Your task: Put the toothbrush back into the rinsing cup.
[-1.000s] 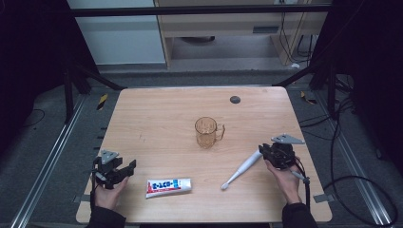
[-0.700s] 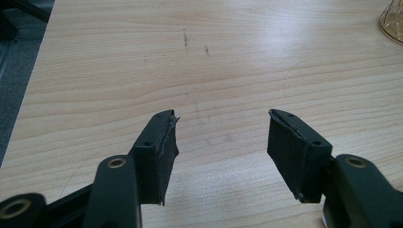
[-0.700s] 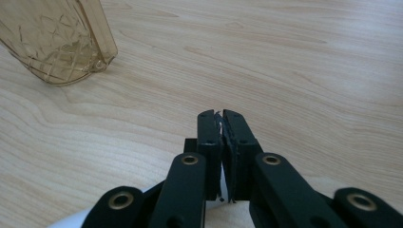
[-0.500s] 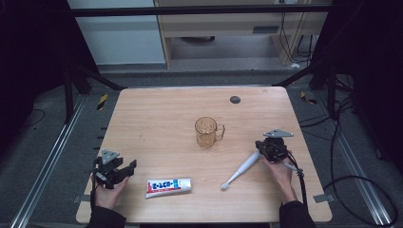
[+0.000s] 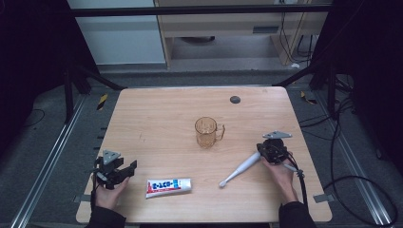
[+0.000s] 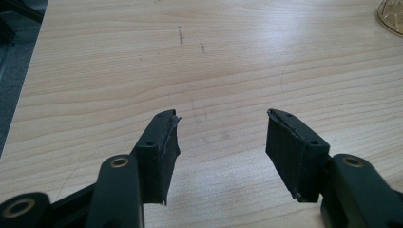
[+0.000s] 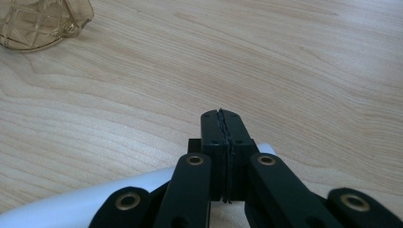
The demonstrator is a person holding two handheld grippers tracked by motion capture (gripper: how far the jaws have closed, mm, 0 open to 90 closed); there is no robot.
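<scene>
- A white toothbrush [image 5: 241, 167] is lying on the wooden bench [image 5: 157, 118], its long axis running diagonally: the head end is pointing toward the person's near-left, and the handle end is reaching up to the right gripper [image 5: 266, 148].
- In the right gripper view, the right gripper [image 7: 222, 115] is showing its jaws pressed flat together, with the toothbrush's [image 7: 71, 209] white handle passing underneath them; whether the jaws are actually pinching it, I cannot tell.
- The left gripper [image 5: 124, 167] is sitting at the near-left corner of the bench, its jaws spread wide over bare wood in the left gripper view [image 6: 221, 137].
- A toothpaste tube [image 5: 168, 186] is lying flat between the two grippers, lengthwise left to right.
- An amber glass mug [image 5: 206, 131] is standing upright near the bench's middle, handle facing right.
- A small dark disc [image 5: 235, 99] is resting toward the far edge.
</scene>
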